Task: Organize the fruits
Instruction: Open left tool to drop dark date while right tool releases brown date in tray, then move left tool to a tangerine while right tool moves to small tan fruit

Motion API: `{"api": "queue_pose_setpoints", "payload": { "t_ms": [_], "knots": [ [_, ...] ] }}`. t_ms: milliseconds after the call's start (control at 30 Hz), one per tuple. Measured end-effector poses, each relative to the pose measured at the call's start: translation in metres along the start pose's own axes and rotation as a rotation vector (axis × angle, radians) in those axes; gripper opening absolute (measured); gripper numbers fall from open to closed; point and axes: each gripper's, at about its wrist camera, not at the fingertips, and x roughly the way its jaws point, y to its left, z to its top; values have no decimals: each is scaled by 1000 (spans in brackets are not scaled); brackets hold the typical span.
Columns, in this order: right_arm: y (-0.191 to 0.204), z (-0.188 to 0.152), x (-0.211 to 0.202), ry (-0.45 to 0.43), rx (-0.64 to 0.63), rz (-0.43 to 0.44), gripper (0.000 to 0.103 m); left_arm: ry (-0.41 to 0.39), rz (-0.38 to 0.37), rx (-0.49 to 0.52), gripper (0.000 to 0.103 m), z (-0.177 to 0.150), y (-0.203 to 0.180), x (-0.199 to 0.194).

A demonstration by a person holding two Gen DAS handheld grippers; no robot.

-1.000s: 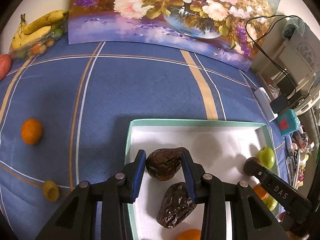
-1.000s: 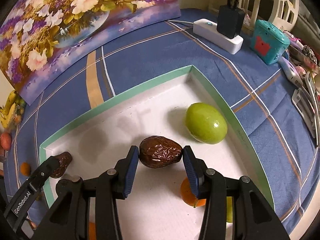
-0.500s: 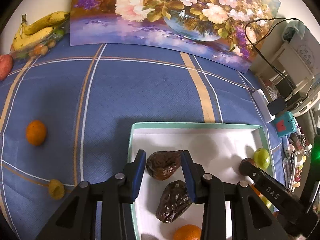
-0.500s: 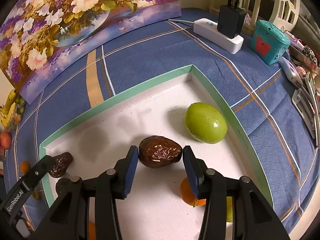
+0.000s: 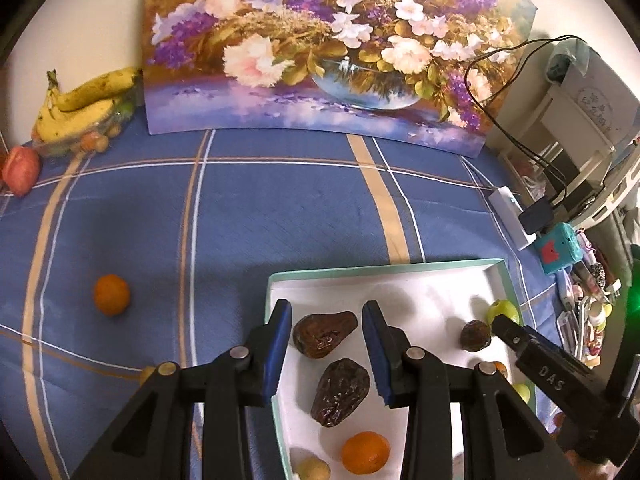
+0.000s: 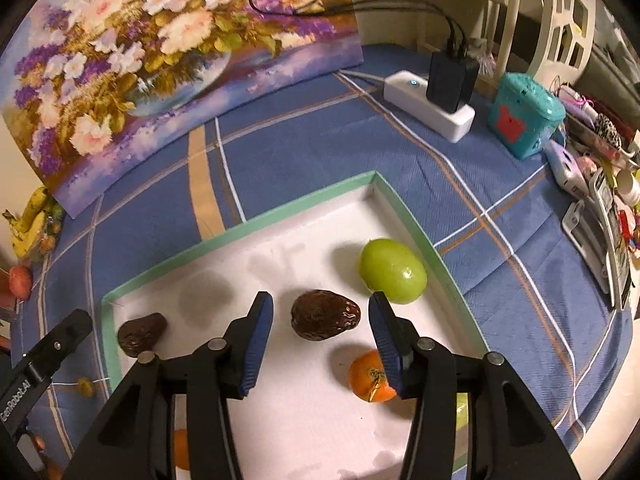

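A white tray with a green rim [image 5: 380, 268] [image 6: 240, 224] lies on the blue cloth. My left gripper [image 5: 326, 344] is open, with a wrinkled brown fruit [image 5: 324, 334] lying in the tray between its jaws, clear of both pads. A second brown fruit [image 5: 340, 392] and an orange [image 5: 365, 452] lie nearer. My right gripper [image 6: 320, 332] is open around a third brown fruit [image 6: 325, 314] resting on the tray. A green fruit [image 6: 392, 271] and an orange [image 6: 370, 376] lie beside it.
A loose orange [image 5: 111, 294] and a small yellow fruit [image 5: 146, 374] lie on the cloth left of the tray. Bananas [image 5: 80, 104] and a red fruit [image 5: 20, 170] sit at the far left. A flower painting [image 5: 320, 52] stands behind. A power strip [image 6: 430, 110], teal box [image 6: 524, 120] and clutter are right.
Both grippers opened wider and let go of their brown fruits, which now rest on the tray. Both grippers have also drawn back and up a little.
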Motion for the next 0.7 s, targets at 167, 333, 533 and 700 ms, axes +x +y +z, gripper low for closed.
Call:
{"api": "queue_pose_setpoints", "payload": {
  "t_ms": [167, 333, 533, 700],
  "knots": [
    [1, 0, -7, -8, -10, 6, 51, 1, 9, -12, 40, 0, 6, -2],
    [1, -1, -4, 2, -13, 7, 51, 5, 38, -29, 59, 0, 10, 0],
    [2, -1, -2, 8, -18, 2, 65, 23, 89, -26, 74, -3, 14, 9],
    [3, -2, 1, 12, -30, -5, 76, 41, 134, -22, 87, -5, 19, 16]
  ]
}}
